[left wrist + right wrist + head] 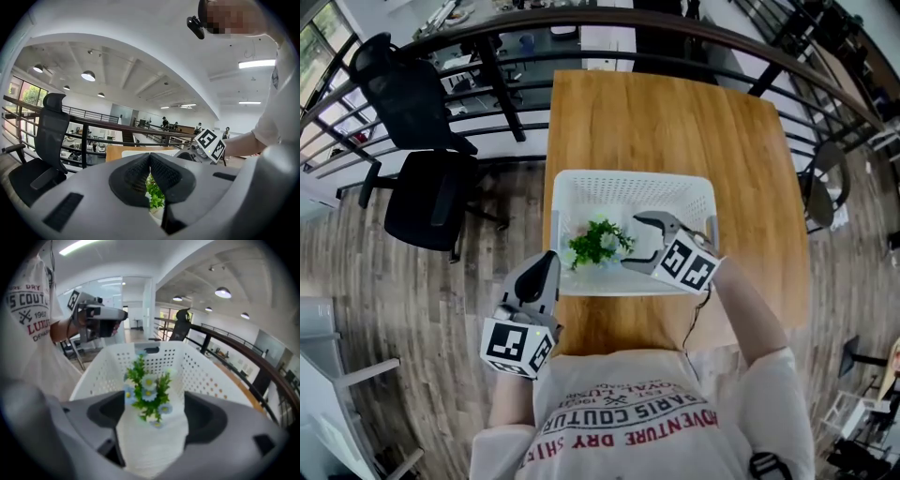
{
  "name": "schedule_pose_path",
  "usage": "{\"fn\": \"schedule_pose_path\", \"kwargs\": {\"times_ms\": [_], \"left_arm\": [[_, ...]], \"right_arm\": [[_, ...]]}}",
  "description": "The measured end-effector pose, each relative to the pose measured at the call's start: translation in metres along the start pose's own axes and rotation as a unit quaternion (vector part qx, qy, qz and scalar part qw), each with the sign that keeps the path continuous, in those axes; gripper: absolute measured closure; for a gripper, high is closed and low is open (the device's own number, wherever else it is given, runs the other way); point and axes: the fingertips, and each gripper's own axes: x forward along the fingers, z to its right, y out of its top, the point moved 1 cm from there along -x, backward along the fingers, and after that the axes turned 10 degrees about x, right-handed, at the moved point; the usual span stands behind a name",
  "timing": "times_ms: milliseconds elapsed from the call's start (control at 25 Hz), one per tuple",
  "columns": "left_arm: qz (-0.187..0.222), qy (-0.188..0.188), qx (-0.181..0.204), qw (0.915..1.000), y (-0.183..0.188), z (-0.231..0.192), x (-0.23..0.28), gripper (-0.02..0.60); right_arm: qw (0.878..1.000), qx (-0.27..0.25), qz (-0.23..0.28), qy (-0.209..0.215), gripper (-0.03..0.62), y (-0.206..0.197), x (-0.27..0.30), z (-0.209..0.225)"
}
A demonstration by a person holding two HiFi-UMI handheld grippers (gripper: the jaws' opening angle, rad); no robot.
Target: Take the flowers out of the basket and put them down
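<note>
A small bunch of green leaves with pale blue flowers lies in the white perforated basket on the wooden table. My right gripper reaches into the basket from the right and stands open, its jaws spread on either side of the flowers without touching them. In the right gripper view the flowers sit just ahead, between the two jaws. My left gripper is shut and empty, hanging outside the basket's front left corner. Its closed tips point at the flowers.
The basket stands at the near edge of the table. A black office chair is on the floor to the left. A dark metal railing runs behind the table. Bare tabletop lies beyond the basket and to its right.
</note>
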Motion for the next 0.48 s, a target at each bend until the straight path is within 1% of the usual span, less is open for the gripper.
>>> {"fn": "schedule_pose_path", "kwargs": {"times_ms": [120, 240, 400, 480], "left_arm": [[-0.004, 0.001, -0.008, 1.0, -0.006, -0.009, 0.003, 0.555], [-0.01, 0.001, -0.02, 0.9998, -0.012, -0.014, 0.005, 0.555], [-0.017, -0.002, -0.028, 0.9995, -0.021, -0.02, 0.01, 0.555], [-0.021, -0.004, -0.03, 0.9993, -0.026, -0.022, 0.013, 0.555]], "right_arm": [[0.999, -0.014, -0.034, 0.029, 0.192, -0.007, 0.023, 0.003], [0.995, -0.035, -0.074, 0.061, 0.168, -0.019, 0.045, -0.001], [0.986, -0.099, -0.126, 0.057, 0.163, -0.036, 0.069, 0.009], [0.981, -0.113, -0.15, 0.056, 0.163, -0.046, 0.08, 0.014]]}}
